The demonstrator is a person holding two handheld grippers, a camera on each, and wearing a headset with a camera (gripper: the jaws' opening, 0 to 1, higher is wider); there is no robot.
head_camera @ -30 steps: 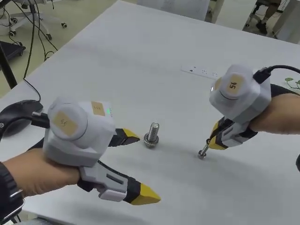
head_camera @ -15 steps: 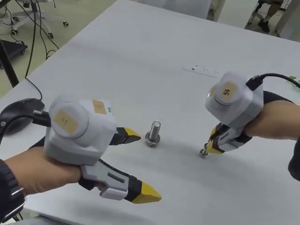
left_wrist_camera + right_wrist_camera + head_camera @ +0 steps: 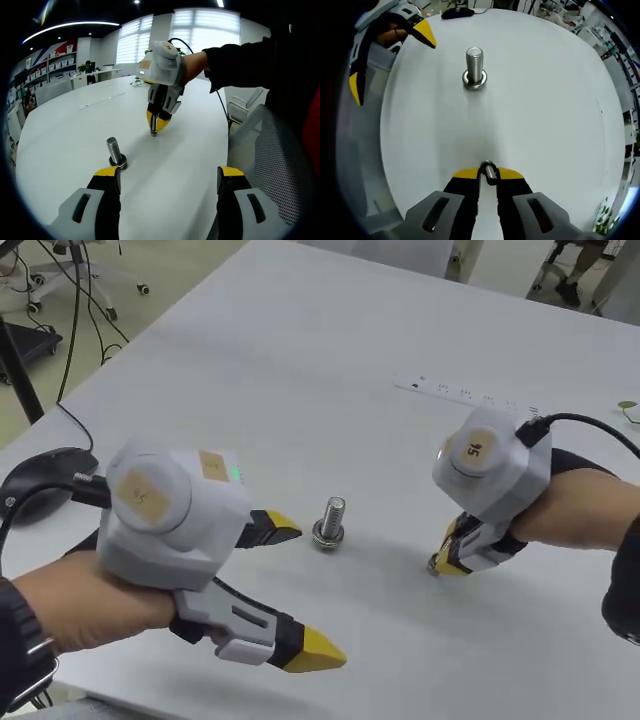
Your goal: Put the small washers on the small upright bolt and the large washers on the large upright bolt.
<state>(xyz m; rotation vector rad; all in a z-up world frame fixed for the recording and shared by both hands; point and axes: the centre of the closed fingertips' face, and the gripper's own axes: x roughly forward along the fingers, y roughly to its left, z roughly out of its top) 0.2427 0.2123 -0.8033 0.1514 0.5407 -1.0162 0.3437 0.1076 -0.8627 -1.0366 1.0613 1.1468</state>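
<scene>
R gripper (image 3: 447, 558) is now sitting lower than 1 s ago, jaws nearly closed and pinching small bolt (image 3: 490, 172), prob seating its washers, while L gripper (image 3: 305, 590) is hovering wide open + empty beside large bolt (image 3: 331, 520) w/ washers (image 3: 474, 80) at base, mid-table (image 3: 300, 360), edges well off, free room all round.

The left gripper (image 3: 305, 590) and the right gripper (image 3: 447, 558) are both pale grey boxes with round tops bearing tan stickers (image 3: 143, 495), black yellow-tipped jaws and black cables (image 3: 590, 423), a green light (image 3: 233, 477) glows on the left one, and the person wears black sleeves (image 3: 240, 47).
</scene>
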